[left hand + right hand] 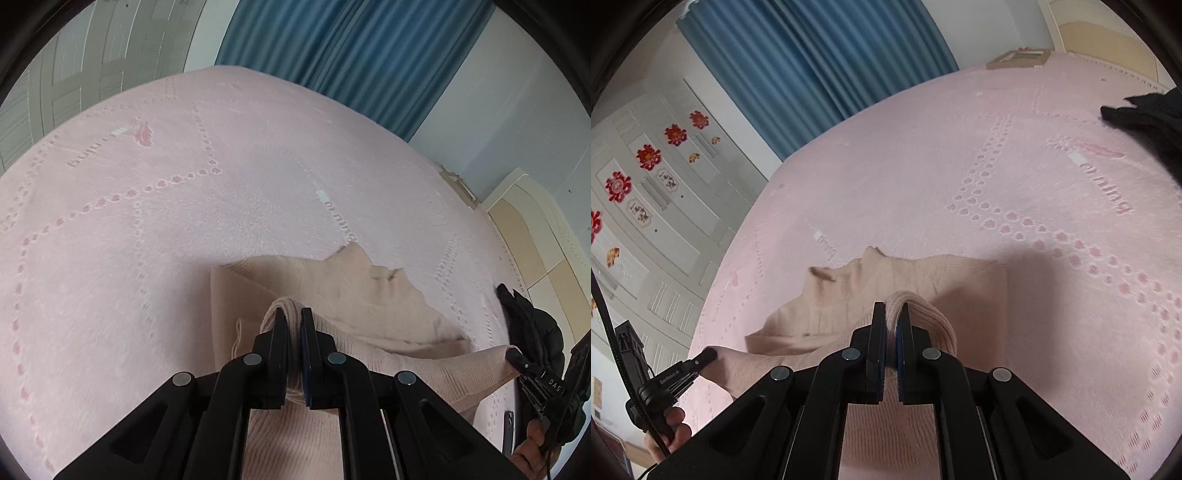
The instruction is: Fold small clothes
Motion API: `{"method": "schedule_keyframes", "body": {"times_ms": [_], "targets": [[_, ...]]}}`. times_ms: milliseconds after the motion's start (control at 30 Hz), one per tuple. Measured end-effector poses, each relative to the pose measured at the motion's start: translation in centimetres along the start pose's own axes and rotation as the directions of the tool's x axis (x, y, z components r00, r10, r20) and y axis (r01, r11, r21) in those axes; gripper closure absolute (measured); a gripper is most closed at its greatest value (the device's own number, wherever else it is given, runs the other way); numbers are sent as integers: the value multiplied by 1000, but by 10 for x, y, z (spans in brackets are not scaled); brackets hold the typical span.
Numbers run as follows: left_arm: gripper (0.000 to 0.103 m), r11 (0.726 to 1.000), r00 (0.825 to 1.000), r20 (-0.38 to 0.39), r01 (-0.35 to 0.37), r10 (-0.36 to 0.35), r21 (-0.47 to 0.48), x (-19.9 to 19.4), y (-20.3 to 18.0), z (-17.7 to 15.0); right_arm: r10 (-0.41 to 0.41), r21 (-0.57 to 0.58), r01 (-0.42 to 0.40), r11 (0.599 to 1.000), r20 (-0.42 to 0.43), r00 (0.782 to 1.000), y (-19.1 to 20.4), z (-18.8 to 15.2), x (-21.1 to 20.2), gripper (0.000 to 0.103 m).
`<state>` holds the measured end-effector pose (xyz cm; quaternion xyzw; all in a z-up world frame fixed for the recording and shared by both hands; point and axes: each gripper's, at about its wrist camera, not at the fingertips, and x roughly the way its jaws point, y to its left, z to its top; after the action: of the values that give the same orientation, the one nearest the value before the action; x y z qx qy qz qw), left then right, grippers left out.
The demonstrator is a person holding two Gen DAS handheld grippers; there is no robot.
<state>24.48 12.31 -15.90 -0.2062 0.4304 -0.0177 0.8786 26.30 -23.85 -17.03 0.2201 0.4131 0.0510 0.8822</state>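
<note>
- We hold the left gripper (294, 314) clamped on a bunched fold of a beige ribbed sweater (332, 291), its two black fingers (279, 332) pressed close together with knit fabric squeezed between them.
- We hold the right gripper (894, 310) clenched the same way on another raised edge of the sweater (905, 280), the cloth humped up between its pads.
- The sweater lies on a bed covered by a pink blanket (147, 221) with dotted paw-print lines and pale lettering; the far part of the garment rests flat on the blanket while the near part rises toward us.
- In the left wrist view the right gripper (515, 356) shows at the right edge, pinching a stretched strip of the sweater; part of a hand (532, 443) shows below it.
- In the right wrist view the left gripper (709, 356) appears at the lower left, gripping the opposite end of the same stretched edge, with a hand (670, 432) under it.
- A black garment (532, 321) lies on the blanket near the bed's edge, apart from the sweater; the right wrist view shows it at the upper right (1145, 118).
- Blue curtains (332, 40) hang behind the bed, and pale wardrobe doors (646, 206) with red flower decorations (648, 157) stand beside them.
</note>
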Motion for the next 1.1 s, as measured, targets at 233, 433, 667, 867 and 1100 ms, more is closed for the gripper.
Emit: {"method": "schedule_keyframes", "body": {"times_ms": [233,433,667,867,1100], "targets": [[81,1000,999,-43,-4,4,-5,51,5,16,-40,-3,40,999,-59,997,-19,11,67,88],[43,999,999,21,35,-36,33,50,7,19,-91,-115,87,990,-26,996,-22,8,75,58],[43,987,999,-10,-31,33,155,75,-10,11,-148,-162,138,977,-48,988,-28,2,93,58],[72,977,996,-19,-81,86,198,97,-11,14,-224,-225,202,953,-76,972,-23,10,124,63],[96,989,999,-4,55,-55,137,91,-1,24,-228,-287,214,934,-18,973,-17,11,126,98]]}}
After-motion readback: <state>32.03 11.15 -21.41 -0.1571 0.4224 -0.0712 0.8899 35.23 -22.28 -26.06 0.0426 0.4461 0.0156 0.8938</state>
